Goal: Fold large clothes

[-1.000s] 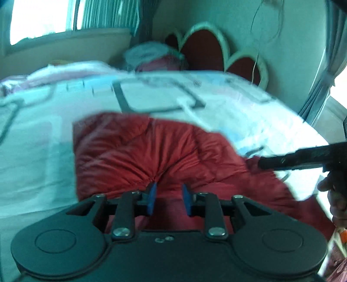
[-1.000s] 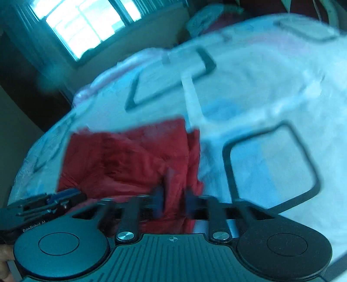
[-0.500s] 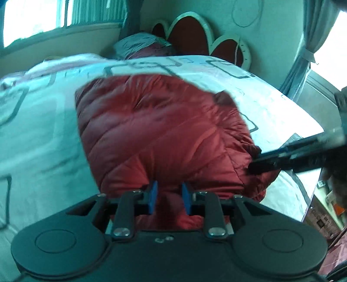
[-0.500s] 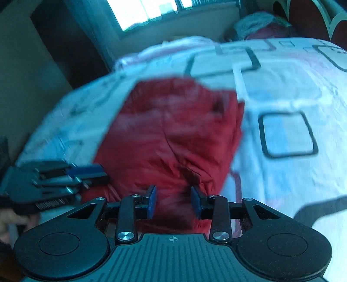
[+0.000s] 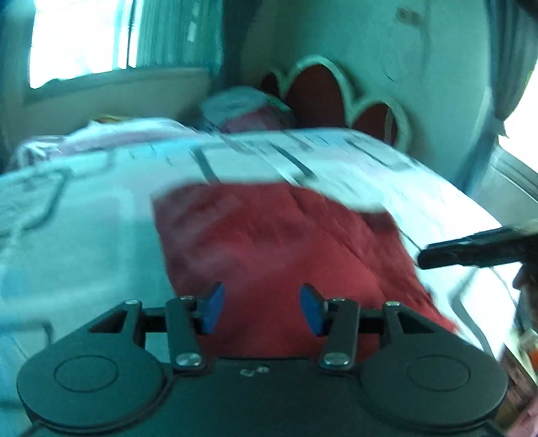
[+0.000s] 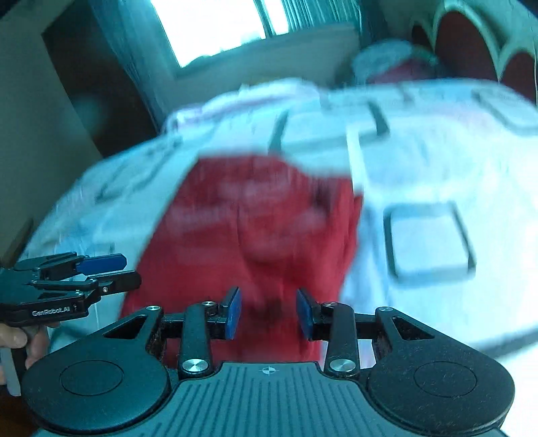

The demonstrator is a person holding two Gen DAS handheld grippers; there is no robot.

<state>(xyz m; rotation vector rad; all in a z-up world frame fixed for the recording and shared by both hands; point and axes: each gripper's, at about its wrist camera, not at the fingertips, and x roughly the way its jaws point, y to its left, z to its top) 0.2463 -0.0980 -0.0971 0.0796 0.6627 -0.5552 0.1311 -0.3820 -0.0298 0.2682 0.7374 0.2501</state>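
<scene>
While both pictures are blurry, each one shows the red puffy jacket (image 5: pixel 285 255) lying on the bed (image 5: pixel 84 235), on a white cover with dark square lines. It lies near the edge of the bed closest to the cameras.

From the left camera, the left tongs (image 5: pixel 262 309) are spread wide with nothing between the blue pads (image 5: pixel 212 307), and the jacket sits just past them. This view also shows the right tongs (image 5: pixel 427 259) poking in from the right side, over the jacket's right edge. You can see the red headboard (image 5: pixel 316 90) and a pillow (image 5: pixel 245 107) at the far end.

From the right camera, the right tongs (image 6: pixel 268 312) are spread wide too and hold nothing. The jacket (image 6: pixel 255 235) is right in front of them. Only this view shows the left tongs (image 6: pixel 127 272) from the side, and a bit of the hand (image 6: pixel 16 339) holding them. It also shows a bright window (image 6: pixel 218 27).
</scene>
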